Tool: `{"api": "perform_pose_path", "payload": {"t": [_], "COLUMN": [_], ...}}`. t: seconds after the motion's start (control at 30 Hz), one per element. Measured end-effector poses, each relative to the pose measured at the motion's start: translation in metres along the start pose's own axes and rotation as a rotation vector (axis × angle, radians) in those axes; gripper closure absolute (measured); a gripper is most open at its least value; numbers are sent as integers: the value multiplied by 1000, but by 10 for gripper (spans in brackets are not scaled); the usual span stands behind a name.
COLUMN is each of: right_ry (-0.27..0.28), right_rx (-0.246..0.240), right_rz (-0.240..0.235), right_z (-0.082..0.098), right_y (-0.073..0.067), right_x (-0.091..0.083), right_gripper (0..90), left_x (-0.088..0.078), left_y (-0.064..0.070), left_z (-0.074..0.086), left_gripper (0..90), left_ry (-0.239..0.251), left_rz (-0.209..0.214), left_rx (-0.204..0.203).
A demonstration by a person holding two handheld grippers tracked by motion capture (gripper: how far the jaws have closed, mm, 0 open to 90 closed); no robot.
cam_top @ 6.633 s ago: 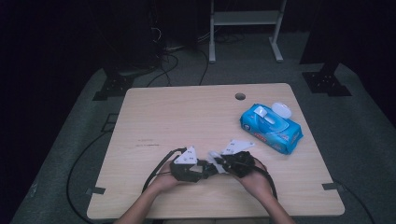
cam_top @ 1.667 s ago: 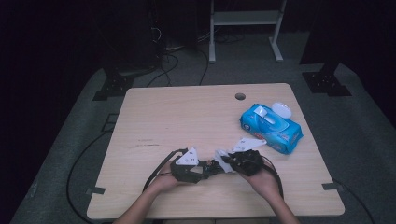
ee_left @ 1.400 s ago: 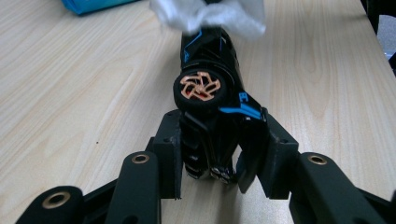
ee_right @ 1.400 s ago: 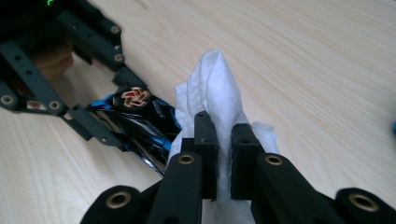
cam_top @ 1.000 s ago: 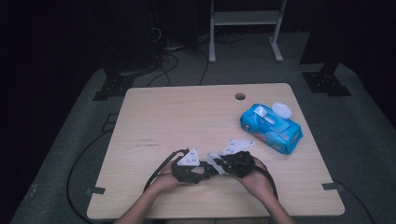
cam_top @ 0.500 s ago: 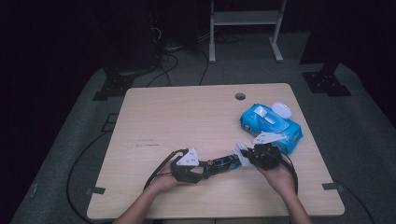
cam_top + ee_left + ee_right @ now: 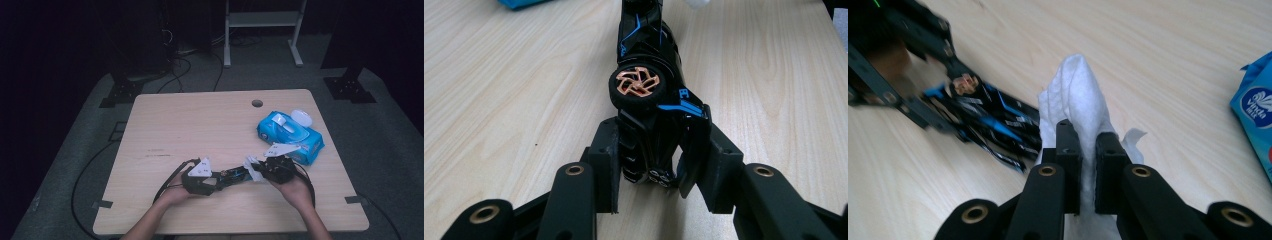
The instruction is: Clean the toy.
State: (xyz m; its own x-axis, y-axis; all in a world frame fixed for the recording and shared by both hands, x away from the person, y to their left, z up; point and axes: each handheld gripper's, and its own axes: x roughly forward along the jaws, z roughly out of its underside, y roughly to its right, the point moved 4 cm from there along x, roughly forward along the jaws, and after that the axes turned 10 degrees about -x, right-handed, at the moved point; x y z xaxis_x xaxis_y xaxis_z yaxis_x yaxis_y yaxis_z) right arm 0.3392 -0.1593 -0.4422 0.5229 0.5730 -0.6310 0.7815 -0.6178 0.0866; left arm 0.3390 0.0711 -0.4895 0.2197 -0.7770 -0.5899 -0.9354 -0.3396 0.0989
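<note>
Pale wooden table (image 7: 200, 125) stands on a dark floor, bearing a blue wipes pack (image 7: 290, 132) off to one side of the right gripper's (image 7: 1087, 150) jaws. Between the left gripper's (image 7: 656, 150) jaws, clenched on its rear end, lies a black and blue toy car (image 7: 649, 80), stretching ahead of them. The right gripper's jaws pinch a white wipe (image 7: 1075, 95), just beside the car's far end.
</note>
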Motion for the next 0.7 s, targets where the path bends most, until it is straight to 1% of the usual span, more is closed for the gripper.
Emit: {"api": "perform_pose_path", "payload": {"t": [0.03,0.07,0.1,0.13,0.17,0.2,0.23,0.27,0.3,0.33,0.37,0.4,0.43,0.47,0.5,0.57,0.6,0.63,0.67,0.7], "right_ry": [-1,-9,-9,-22,-13,-12,-12,-7,12,12,33,39,39,25,25,-12,21,21,22,11], "right_rx": [14,15,15,27,58,42,42,12,9,9,0,-5,-5,-15,-15,-22,40,40,50,36], "right_rz": [10,32,32,64,57,66,66,75,63,63,42,24,24,8,8,23,-9,-9,-17,-9], "right_z": [2,3,3,6,8,7,7,1,-3,-3,-11,-13,-13,-14,-14,-6,-1,-1,1,0], "right_y": [4,6,6,11,14,12,12,6,4,4,-2,-4,-4,-7,-7,-3,2,2,3,2], "right_x": [-1,-2,-2,-2,-1,0,0,1,0,0,-1,-1,-1,1,1,5,4,4,3,2], "right_gripper": [838,838,838,838,839,839,839,839,839,839,839,838,838,838,838,838,838,838,839,838], "left_x": [-1,-1,-1,0,0,-1,-1,-1,-1,-1,-1,-1,-1,-1,-2,-3,-4,-4,-5,-6], "left_y": [1,1,1,1,0,-1,-1,-1,-2,-2,-2,-2,-2,-3,-3,-4,-5,-5,-6,-9], "left_z": [-1,-1,-1,-1,0,0,0,0,0,0,0,0,0,0,1,1,-1,-1,-2,-2], "left_gripper": [583,584,584,584,584,584,583,583,584,584,584,584,584,584,584,584,582,580,580,575], "left_ry": [5,2,2,2,2,1,1,4,5,5,6,5,5,5,5,7,4,4,4,5], "left_rz": [9,6,6,6,8,8,8,7,6,6,7,8,8,8,8,-1,-3,-3,-8,-9], "left_rx": [3,4,4,1,-5,-6,-6,-8,-6,-6,-6,-7,-7,-9,-10,-1,5,5,9,-11]}}
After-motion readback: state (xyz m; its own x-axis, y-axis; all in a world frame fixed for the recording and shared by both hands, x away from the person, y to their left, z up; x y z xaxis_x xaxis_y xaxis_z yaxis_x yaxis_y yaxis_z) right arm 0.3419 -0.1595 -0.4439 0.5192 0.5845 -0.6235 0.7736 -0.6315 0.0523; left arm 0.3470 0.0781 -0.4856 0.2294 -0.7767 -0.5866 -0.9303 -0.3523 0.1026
